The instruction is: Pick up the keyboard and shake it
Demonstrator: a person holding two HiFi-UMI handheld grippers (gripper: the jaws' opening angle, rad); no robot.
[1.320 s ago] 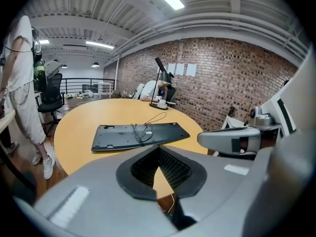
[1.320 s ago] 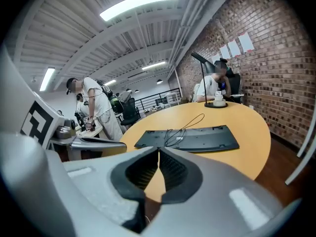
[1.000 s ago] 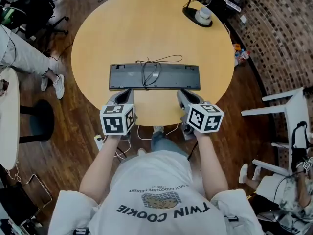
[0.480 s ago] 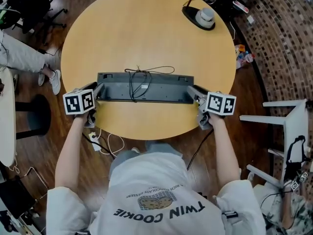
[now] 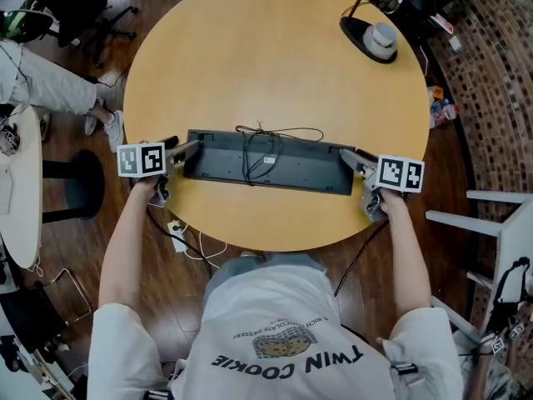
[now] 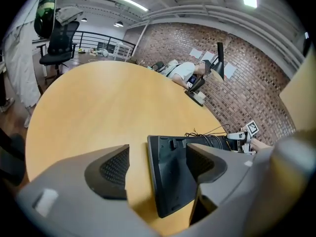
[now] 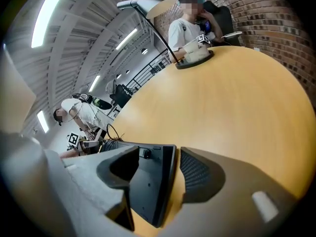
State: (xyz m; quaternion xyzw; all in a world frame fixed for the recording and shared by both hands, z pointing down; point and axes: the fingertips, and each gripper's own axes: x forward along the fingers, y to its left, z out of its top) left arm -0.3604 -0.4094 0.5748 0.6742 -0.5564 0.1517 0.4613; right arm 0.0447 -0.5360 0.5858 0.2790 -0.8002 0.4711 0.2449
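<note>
The keyboard [image 5: 275, 167] lies underside up on the round wooden surface [image 5: 250, 48], stretched between the two claws with one short end reaching into each. The left claw [image 6: 157, 157] stands with its jaws apart, having just been opening. The keyboard's end sits between them, nearer the right jaw, with a strip of bare surface showing between it and the left pad. The right claw [image 7: 159, 157] is likewise spread, its jaws also having just been opening. The other end of the keyboard sits between them, and the right pad stands just beside the edge (a thin gap shows there, so no squeeze). A loose cable [image 5: 262, 140] is looped on the keyboard's back, midway between the claws. Well beyond the right claw, a lamp base [image 5: 379, 38] stands near the surface's far rim.
</note>
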